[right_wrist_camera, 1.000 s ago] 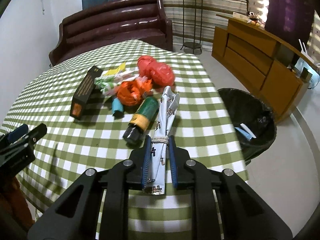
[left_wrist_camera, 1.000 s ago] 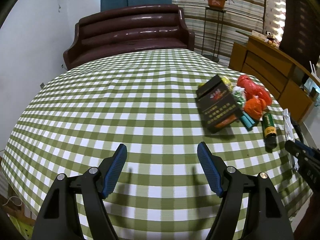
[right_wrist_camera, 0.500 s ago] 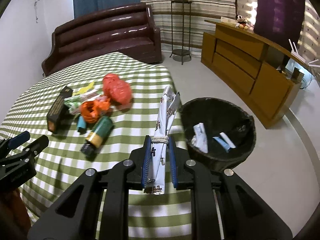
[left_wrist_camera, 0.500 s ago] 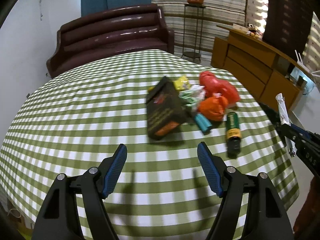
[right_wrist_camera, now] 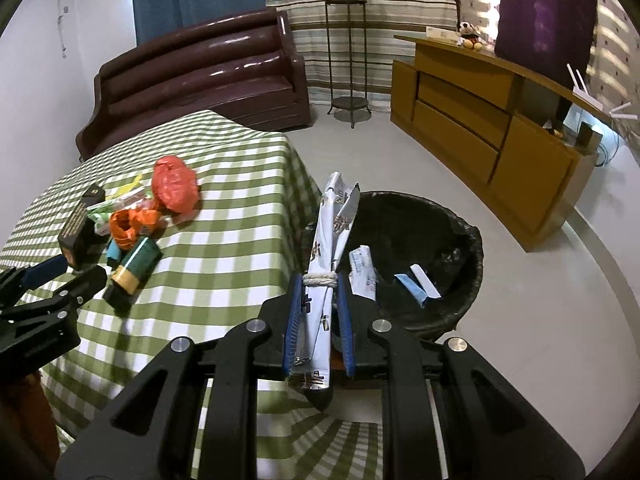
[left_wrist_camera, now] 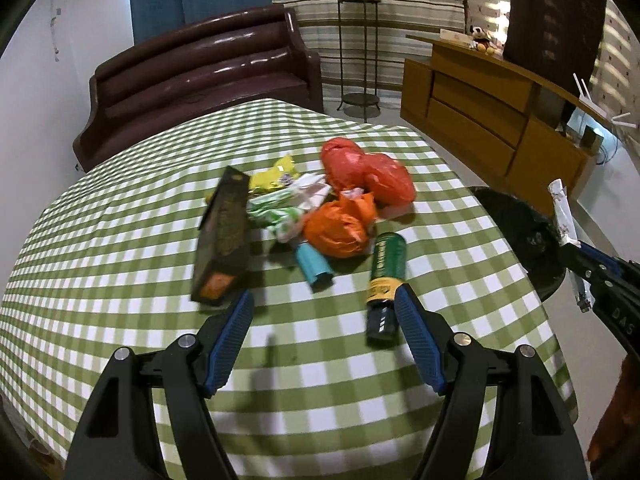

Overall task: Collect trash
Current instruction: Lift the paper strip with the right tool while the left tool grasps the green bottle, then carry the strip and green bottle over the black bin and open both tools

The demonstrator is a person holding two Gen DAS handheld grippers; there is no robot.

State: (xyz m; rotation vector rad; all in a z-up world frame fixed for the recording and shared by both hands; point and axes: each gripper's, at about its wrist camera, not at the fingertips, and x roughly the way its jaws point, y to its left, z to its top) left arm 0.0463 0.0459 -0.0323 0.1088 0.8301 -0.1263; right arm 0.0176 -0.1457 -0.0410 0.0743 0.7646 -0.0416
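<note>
Wrapper (right_wrist_camera: pixel 326 264) held by the right gripper (right_wrist_camera: pixel 318 312), whose jaws we see pinched almost fully shut on its lower part, just below a band of string. Its long axis runs along the fingers, the free end pointing far and slightly right, over the near rim of the black bin (right_wrist_camera: pixel 468 248) on the floor to the right of the table (right_wrist_camera: pixel 224 248). We judge that release awaits a little more travel rightward. The wrapper is a slim, silvery-white printed roll, creased flat. The left gripper (left_wrist_camera: pixel 324 336) hangs half open and empty above the cloth, the green can (left_wrist_camera: pixel 386 276) just beyond its right finger, and is the nearer to the remaining pile.
</note>
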